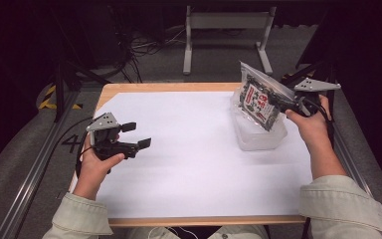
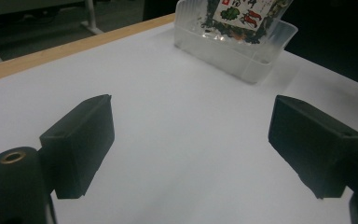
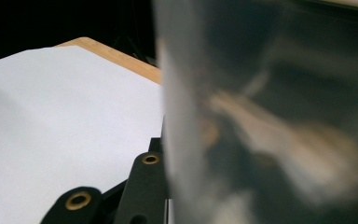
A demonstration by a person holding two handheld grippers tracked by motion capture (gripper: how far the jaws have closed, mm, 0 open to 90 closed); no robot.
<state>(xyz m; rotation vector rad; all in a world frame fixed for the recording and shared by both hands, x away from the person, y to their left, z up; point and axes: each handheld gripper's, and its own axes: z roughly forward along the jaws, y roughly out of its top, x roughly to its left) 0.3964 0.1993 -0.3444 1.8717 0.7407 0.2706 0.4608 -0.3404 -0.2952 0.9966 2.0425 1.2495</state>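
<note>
A clear plastic snack bag [image 1: 258, 97] with a red and white label hangs tilted over a clear plastic tub [image 1: 258, 137] at the table's right. My right gripper [image 1: 281, 103] is shut on the bag's right edge. In the right gripper view the bag's shiny back [image 3: 270, 116] is pressed close to the camera. In the left gripper view the bag [image 2: 240, 14] dips into the tub [image 2: 242, 56] far ahead. My left gripper [image 1: 137, 134] hovers over the left of the white sheet, open and empty, and its spread jaws [image 2: 191, 149] frame bare paper.
A white sheet [image 1: 189, 154] covers most of the wooden table [image 1: 169, 87]. Beyond the far edge are a grey frame's legs [image 1: 226, 35] and loose cables [image 1: 139, 50] on the floor. Metal rails [image 1: 35, 169] run along both sides of the table.
</note>
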